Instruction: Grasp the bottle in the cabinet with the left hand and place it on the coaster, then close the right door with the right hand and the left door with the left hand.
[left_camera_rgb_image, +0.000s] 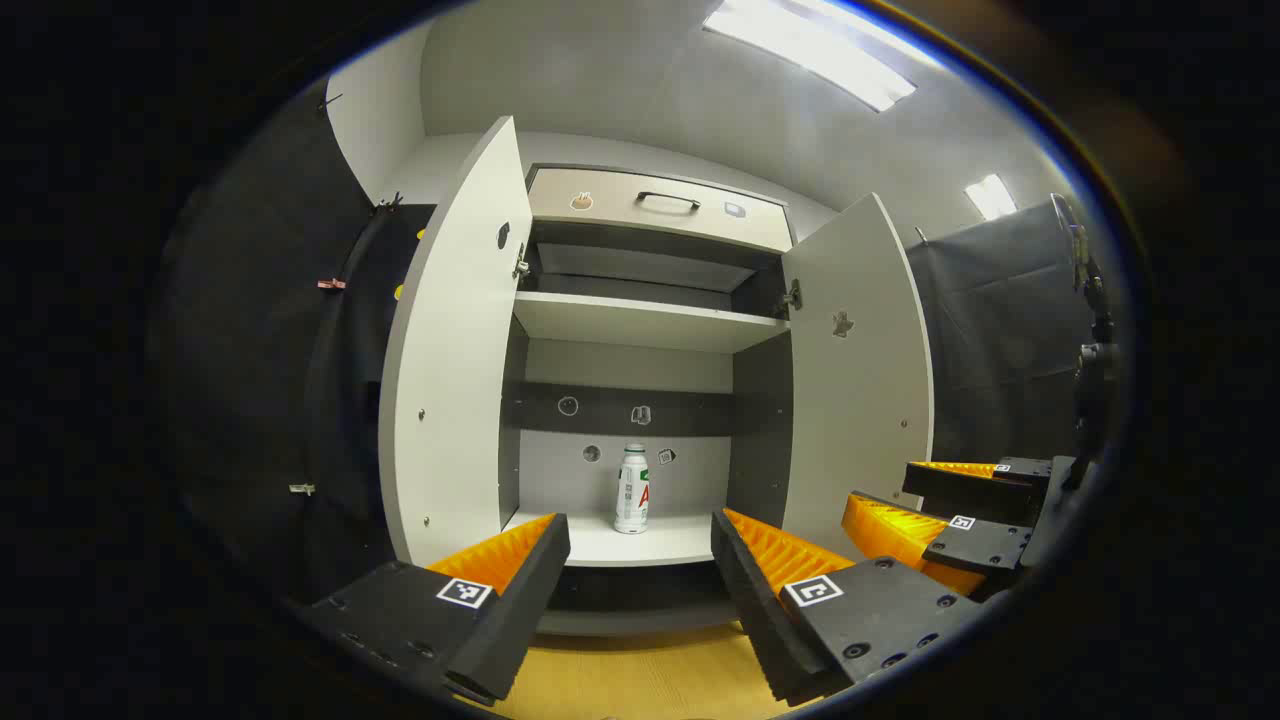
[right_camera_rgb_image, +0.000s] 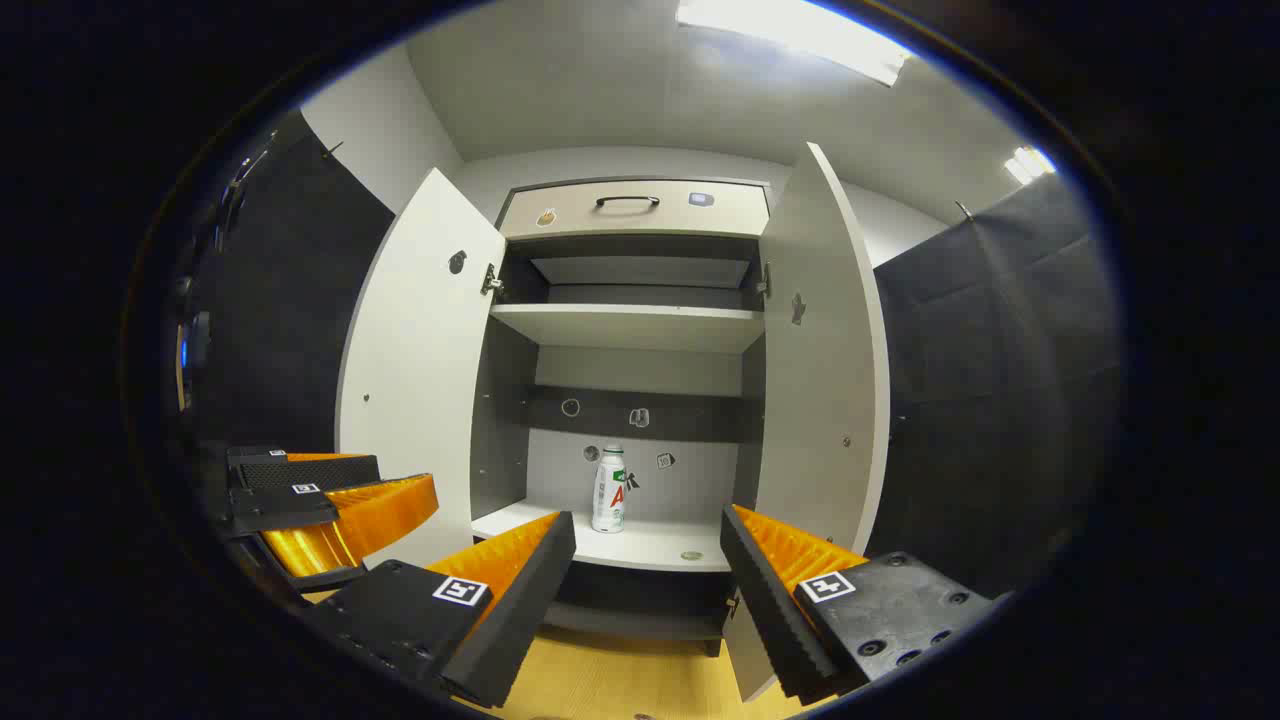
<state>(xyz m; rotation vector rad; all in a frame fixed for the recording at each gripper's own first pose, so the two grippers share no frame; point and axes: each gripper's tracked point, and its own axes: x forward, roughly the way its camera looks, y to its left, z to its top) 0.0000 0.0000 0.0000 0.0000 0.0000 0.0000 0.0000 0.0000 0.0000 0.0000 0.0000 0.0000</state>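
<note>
Two grippers hang in front of the open cabinet (left_camera_rgb_image: 640, 330), and neither holds anything. In the left gripper view the left gripper (left_camera_rgb_image: 640, 560) shows at the bottom of the frame with its orange-and-black fingers (left_camera_rgb_image: 520, 565) spread wide, and the bottle (left_camera_rgb_image: 632, 488) stands almost dead centre in the gap between them, farther in and a little above the fingertips in the picture. The reach, judged from this, is a straight push forward with hardly any sideways correction.

The bottle stands upright on the lower shelf (left_camera_rgb_image: 670, 545), its long axis vertical, near the back wall and well apart from both fingers. The wide fingers look set to close on it from its two sides.

In the right gripper view the right gripper (right_camera_rgb_image: 648, 560) is also spread wide at the bottom of the frame, and the bottle (right_camera_rgb_image: 609, 490) sits left of centre there, closer to its left finger's line. The left gripper is the one better lined up with the bottle; which is nearer cannot be told.

The bottle is small and white with a pale cap, a green mark near the shoulder and a red mark lower on the label. It looks light and smooth-sided, so a firm mid-body grip seems wise.

The left door (left_camera_rgb_image: 455, 340) and the right door (left_camera_rgb_image: 860, 360) both stand swung open, leaving the way in free. The coaster's place cannot be told.
</note>
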